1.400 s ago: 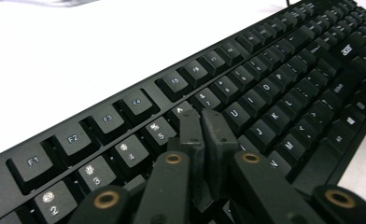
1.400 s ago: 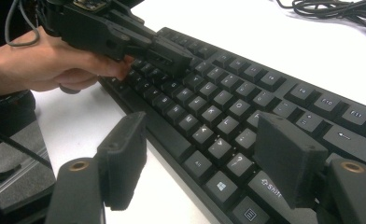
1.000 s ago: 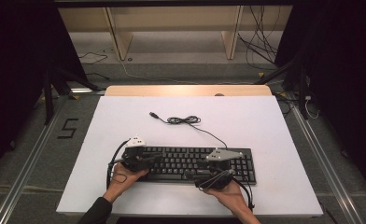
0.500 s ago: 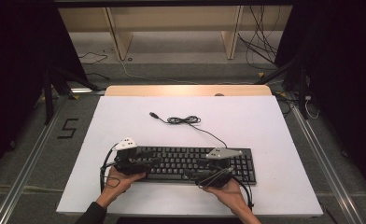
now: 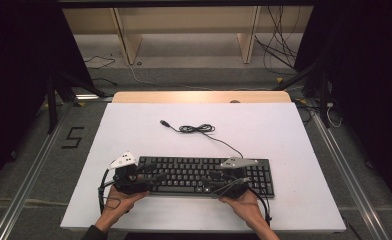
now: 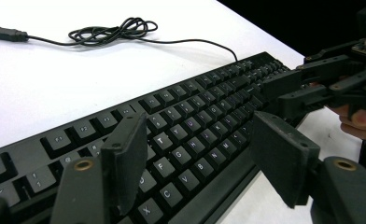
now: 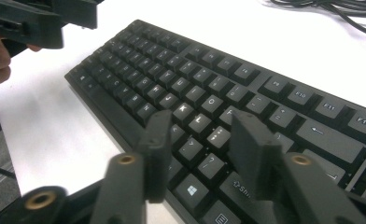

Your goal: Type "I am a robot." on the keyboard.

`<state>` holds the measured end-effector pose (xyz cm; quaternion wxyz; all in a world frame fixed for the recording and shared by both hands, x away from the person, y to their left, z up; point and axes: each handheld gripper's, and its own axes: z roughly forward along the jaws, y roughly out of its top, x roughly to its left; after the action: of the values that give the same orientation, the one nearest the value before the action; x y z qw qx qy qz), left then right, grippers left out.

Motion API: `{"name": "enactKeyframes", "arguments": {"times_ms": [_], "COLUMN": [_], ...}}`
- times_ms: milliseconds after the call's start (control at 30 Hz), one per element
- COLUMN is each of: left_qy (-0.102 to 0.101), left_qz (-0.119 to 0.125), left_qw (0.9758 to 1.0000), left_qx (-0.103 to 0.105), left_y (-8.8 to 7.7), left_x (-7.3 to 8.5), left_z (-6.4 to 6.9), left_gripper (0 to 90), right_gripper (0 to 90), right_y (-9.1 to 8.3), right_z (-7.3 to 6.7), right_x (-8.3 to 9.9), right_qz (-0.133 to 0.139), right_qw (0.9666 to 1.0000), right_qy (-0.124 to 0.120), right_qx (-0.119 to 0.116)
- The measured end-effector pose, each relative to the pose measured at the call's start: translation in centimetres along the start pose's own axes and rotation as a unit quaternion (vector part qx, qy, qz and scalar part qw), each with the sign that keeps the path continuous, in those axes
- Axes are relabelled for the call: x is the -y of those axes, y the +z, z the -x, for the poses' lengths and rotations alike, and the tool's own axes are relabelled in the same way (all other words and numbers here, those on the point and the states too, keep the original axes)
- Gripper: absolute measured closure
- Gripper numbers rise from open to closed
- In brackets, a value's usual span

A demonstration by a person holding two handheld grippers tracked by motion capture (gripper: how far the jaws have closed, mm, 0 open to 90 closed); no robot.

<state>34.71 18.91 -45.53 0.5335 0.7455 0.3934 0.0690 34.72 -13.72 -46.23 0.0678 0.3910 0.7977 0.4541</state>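
keyboard (image 5: pixel 204 175): black, flat on the white table (image 5: pixel 284 130), near the front edge and square to it, both grippers over its front half.
left gripper (image 6: pixel 195 154): over the keyboard's left end, and the jaws have just been opening. they stand wide apart now, one pad over the letter keys, the other out past the front edge. nothing pinched between them.
right gripper (image 7: pixel 197 154): hovering over the right-hand letter keys near the bottom row, jaws just been closing. there's a clear gap between the pads, keys visible through it, nothing gripped.
cable (image 5: pixel 199 129): runs from the keyboard's back edge to a loose coil behind it on the table, plug lying free to the left of the coil.
hands: one behind each gripper, at the table's front edge.
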Motion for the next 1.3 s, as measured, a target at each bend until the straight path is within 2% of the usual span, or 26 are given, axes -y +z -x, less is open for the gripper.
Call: {"name": "enactKeyframes", "arguments": {"times_ms": [167,200,300,600,867,1300], "left_qy": [0.004,0.011,0.015,0.015,0.023,0.019], "left_qz": [0.005,0.003,0.006,0.010,0.008,0.007], "left_qw": [1.0000,0.9999,0.9999,0.9998,0.9997,0.9998], "left_qx": [0.001,-0.002,-0.004,-0.004,-0.003,-0.005], "left_y": [-0.5,-0.8,-1.1,-1.9,-2.2,-2.7], "left_x": [0.3,0.4,0.7,1.3,1.7,2.2], "left_z": [0.2,0.4,0.6,0.9,1.3,1.5], "left_gripper": [33.0,32.4,31.0,27.7,26.3,25.5], "right_gripper": [69.7,71.2,75.8,89.6,90.0,90.0], "right_y": [0.1,0.2,0.4,1.2,2.0,2.8], "right_z": [0.1,0.1,0.0,-0.4,-0.5,-0.5], "right_x": [0.0,0.0,0.0,0.0,0.1,0.3], "right_qz": [0.000,0.000,-0.001,-0.011,-0.024,-0.038], "right_qw": [1.0000,1.0000,1.0000,0.9998,0.9995,0.9991], "right_qy": [-0.001,-0.001,-0.006,-0.015,-0.017,-0.016], "right_qx": [-0.001,-0.001,-0.003,-0.007,-0.008,-0.004]}}
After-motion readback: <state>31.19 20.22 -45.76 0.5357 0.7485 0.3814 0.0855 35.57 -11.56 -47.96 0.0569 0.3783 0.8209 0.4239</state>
